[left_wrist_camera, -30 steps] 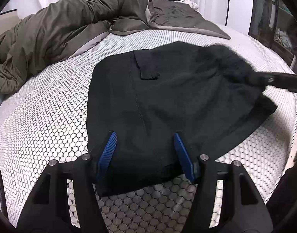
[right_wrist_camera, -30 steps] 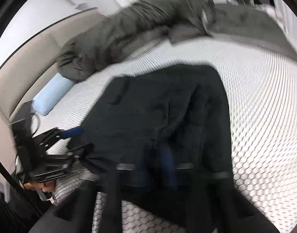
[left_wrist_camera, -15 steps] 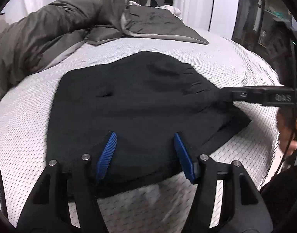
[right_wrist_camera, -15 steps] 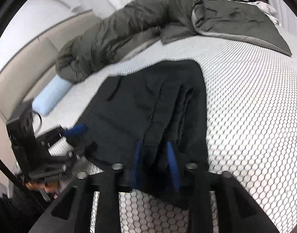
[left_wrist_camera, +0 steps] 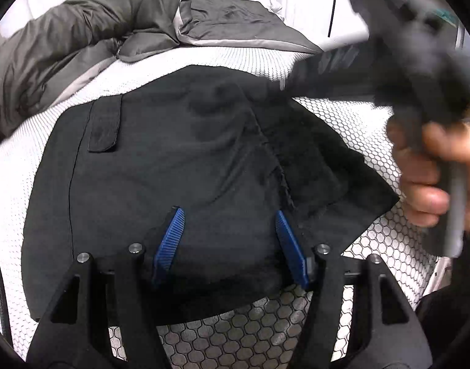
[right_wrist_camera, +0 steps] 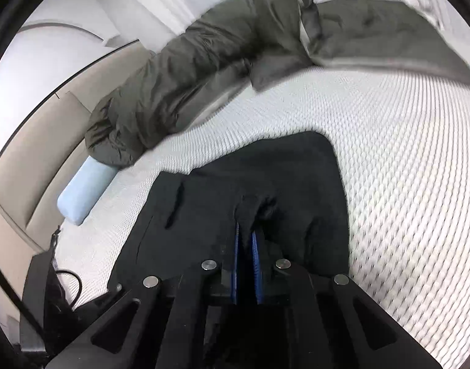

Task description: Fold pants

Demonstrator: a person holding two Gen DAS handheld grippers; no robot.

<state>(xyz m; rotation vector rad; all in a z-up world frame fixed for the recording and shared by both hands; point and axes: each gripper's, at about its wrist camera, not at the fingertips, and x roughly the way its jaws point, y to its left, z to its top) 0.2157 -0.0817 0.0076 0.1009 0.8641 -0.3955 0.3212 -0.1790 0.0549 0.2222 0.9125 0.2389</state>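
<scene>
Black pants (left_wrist_camera: 179,166) lie folded on the white honeycomb mattress (left_wrist_camera: 351,123); a pocket flap shows at their upper left. My left gripper (left_wrist_camera: 228,218) is open, its blue pads spread just above the pants' near edge, holding nothing. My right gripper (right_wrist_camera: 246,230) is shut on a pinched ridge of the pants (right_wrist_camera: 296,184) and lifts the cloth a little. In the left wrist view the right gripper's body and the hand holding it (left_wrist_camera: 428,166) appear blurred at the upper right, over the pants' far right part.
A rumpled olive-grey duvet (left_wrist_camera: 90,37) lies along the far side of the mattress, also in the right wrist view (right_wrist_camera: 204,70). A light blue pillow (right_wrist_camera: 84,190) rests by the beige headboard (right_wrist_camera: 29,166). A white wall and curtains stand behind.
The right gripper has closed tight on the pants' cloth and moved up over the pants' far right part. The pocket flap shows again. The left gripper stays open at the near edge.
</scene>
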